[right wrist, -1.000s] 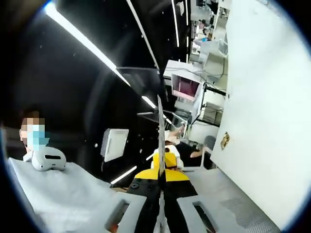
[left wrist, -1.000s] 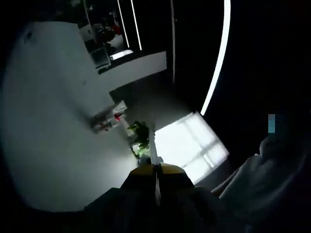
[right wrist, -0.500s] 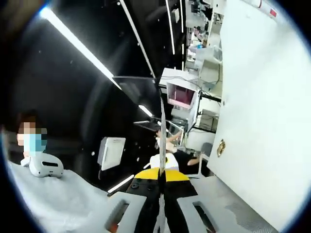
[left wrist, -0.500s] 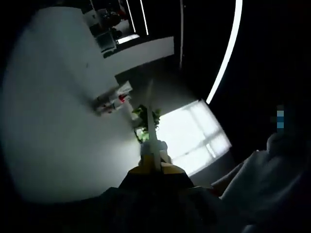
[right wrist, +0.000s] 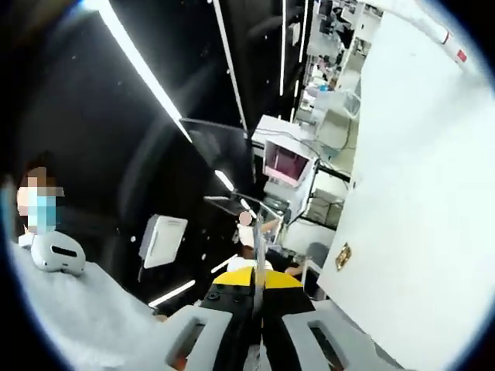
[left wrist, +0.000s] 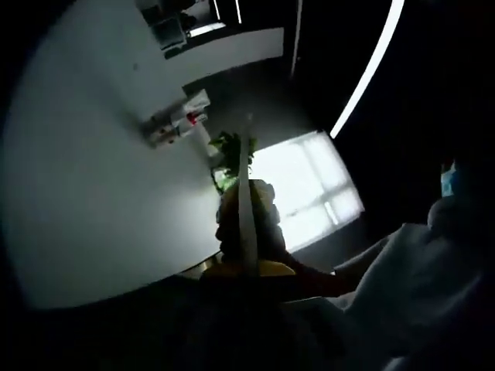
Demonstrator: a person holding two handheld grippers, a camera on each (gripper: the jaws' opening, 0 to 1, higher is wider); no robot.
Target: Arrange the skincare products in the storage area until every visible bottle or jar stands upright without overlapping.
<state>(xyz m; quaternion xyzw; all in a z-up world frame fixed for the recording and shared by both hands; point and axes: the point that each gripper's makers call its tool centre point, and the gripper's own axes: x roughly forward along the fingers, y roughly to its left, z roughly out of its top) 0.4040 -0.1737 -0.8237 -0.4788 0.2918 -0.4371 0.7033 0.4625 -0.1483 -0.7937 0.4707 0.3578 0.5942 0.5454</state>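
White wall (left wrist: 93,193) takes up much of the left gripper view, with a small fixture (left wrist: 176,124) mounted on it and a green plant (left wrist: 226,147) beside a bright window (left wrist: 305,189). One light strip (left wrist: 370,73) crosses the dark ceiling. The left gripper (left wrist: 246,197) has its jaws clenched flat together, empty. Over the last second this scene has slid up and out across the view, so the hand is tilting, not the room moving. One person's pale sleeve (left wrist: 418,294) sits low at the right.

Over in the right gripper view, the right gripper (right wrist: 257,259) also has its jaws pressed together on nothing. I count one masked person with a white headset (right wrist: 54,251), one monitor (right wrist: 286,162), and two long ceiling strips (right wrist: 143,66). The view has rolled a little since a second ago.

No skincare bottle, jar, storage area or worktop lies before either gripper. Judging by that, arranging isn't under way at this moment; both grippers point up into the room.
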